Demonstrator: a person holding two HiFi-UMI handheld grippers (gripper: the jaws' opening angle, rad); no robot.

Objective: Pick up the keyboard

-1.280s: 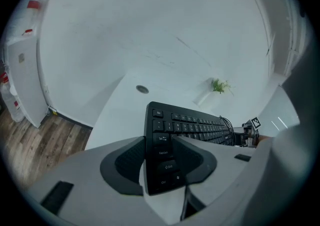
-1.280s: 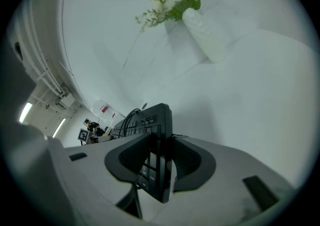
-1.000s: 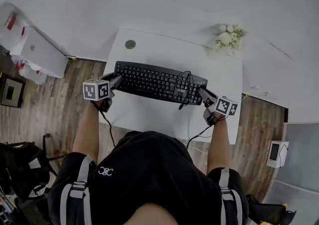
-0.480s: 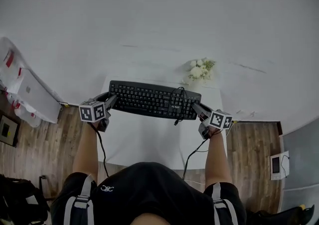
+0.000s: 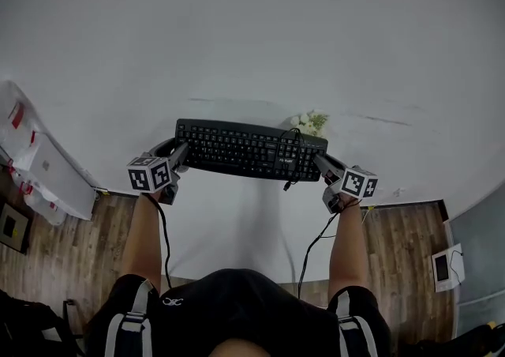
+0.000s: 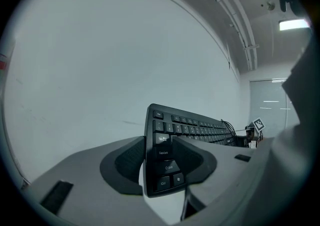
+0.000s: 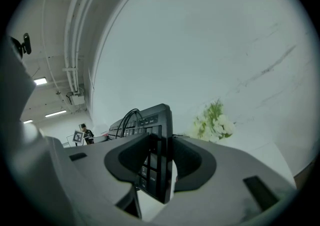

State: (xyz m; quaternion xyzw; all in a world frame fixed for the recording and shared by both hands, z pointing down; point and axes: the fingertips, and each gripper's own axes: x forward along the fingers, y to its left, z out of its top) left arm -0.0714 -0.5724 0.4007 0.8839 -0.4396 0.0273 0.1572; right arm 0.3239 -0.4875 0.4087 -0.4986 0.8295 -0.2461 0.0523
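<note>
The black keyboard (image 5: 248,150) hangs in the air, well above the white table (image 5: 237,221), held level by both ends. My left gripper (image 5: 180,153) is shut on its left end, pads clamped over the corner keys (image 6: 163,165). My right gripper (image 5: 319,161) is shut on the right end, where the keyboard (image 7: 159,157) stands edge-on between the jaws. The coiled black cable (image 5: 292,159) lies on the keys near the right end, with a loose end hanging below. Each gripper's marker cube (image 5: 150,174) shows near the person's hand.
A bunch of white flowers (image 5: 309,121) stands on the table behind the keyboard, and the flowers (image 7: 212,120) show beside the right jaws. A white wall fills the background. White boxes (image 5: 39,166) lie on the wooden floor at left. A small device (image 5: 442,267) sits on the floor at right.
Both grippers have lifted the keyboard off the table and raised it high, still level. The table and flowers now sit lower and farther away in the head view.
</note>
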